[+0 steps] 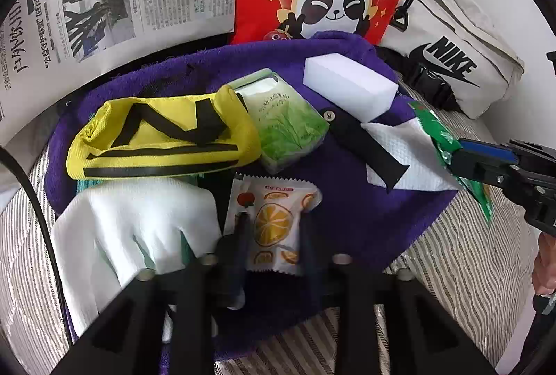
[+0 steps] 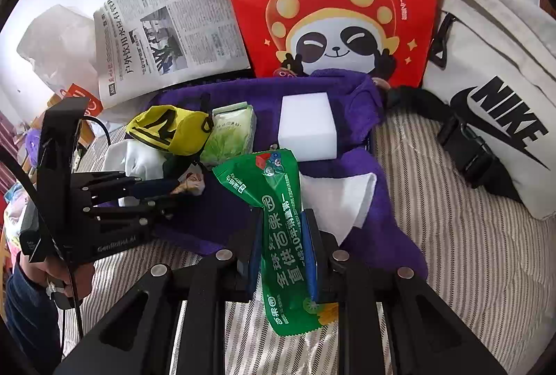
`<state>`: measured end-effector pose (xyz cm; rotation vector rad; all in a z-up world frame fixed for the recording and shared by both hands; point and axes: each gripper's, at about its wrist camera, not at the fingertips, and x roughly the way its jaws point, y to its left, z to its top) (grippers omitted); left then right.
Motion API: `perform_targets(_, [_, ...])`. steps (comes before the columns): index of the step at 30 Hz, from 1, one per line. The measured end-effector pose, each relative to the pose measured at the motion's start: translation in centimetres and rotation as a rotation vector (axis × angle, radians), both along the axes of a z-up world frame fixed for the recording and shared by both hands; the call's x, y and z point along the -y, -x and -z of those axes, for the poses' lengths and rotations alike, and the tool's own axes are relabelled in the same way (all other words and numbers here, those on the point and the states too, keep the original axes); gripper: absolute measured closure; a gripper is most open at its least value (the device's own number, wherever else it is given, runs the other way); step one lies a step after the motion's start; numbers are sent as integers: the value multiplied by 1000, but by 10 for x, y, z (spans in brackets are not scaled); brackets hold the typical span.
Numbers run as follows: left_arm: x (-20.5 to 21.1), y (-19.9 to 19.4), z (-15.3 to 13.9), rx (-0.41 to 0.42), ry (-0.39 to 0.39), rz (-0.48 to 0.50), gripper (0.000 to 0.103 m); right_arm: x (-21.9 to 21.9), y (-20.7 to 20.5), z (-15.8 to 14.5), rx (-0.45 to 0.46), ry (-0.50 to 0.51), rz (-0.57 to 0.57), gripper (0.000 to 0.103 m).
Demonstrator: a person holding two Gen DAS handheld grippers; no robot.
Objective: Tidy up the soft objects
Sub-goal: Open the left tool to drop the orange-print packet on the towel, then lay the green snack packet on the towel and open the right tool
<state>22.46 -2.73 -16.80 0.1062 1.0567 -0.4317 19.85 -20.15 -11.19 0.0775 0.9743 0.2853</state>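
Observation:
A purple towel (image 1: pixel 347 211) lies spread on the bed with soft things on it. An orange-print white packet (image 1: pixel 274 201) rests on the towel between the fingers of my left gripper (image 1: pixel 274 224), which stand apart on either side of it, open. My right gripper (image 2: pixel 283 236) is shut on a green wet-wipe packet (image 2: pixel 278 187), held over the towel's near right edge; the left wrist view shows that packet (image 1: pixel 441 139) too. On the towel also lie a yellow cloth with black stripes (image 1: pixel 166 139), a green tissue pack (image 1: pixel 288 128), a white sponge block (image 1: pixel 351 83), a white napkin (image 1: pixel 410 149) and a white cloth (image 1: pixel 132 222).
A red panda-print bag (image 2: pixel 333 10) stands behind the towel, with a newspaper (image 2: pixel 173 34) to its left and a white Nike bag (image 2: pixel 493 97) to its right. A black strap (image 1: pixel 368 146) crosses the napkin. Striped bedding (image 2: pixel 451 236) lies around the towel.

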Motion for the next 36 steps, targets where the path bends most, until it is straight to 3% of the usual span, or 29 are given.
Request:
perform_targets(1, [0,0,0,-6,-2,-1,53,-1,0,1,-2,-3,-2,81])
perform_targets(2, [-1,1,0,-8,-4,-4,49,-2,-1,2,-4,-5,-4,81])
perform_targets(16, [-29,38,-31,65,-52,-29,41,-14,-8,2,11,-2,-35,81])
perform_targets(22, [-47,59,-41,103,-151,-68,36,-26,-16,8,9,-7,-55,81])
perform_targets(36, [-95,83,-34,18,-32,-199,36,-61,-41,29,5,64,-95,79])
